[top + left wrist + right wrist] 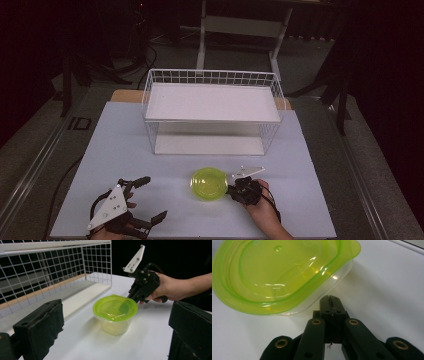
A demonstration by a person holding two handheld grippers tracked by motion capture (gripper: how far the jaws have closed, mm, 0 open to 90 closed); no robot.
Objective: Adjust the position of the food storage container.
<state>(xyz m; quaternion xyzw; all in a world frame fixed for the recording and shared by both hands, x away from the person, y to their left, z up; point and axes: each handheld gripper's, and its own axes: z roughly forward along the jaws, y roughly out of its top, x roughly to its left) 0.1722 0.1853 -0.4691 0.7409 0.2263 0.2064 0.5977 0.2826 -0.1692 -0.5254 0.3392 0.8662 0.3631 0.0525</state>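
Early stage: lidded green container sits mid-frame on desk, right gripper jaws together beside it, left gripper jaws apart, nothing grasped, wire shelf unused.

A white wire rack stands in the upper middle of the high view, on the pale table top. It has a white upper shelf and a white bottom shelf. Behind it, at the top of the frame, a pale metal frame stands on the dark floor, which runs along the left edge.
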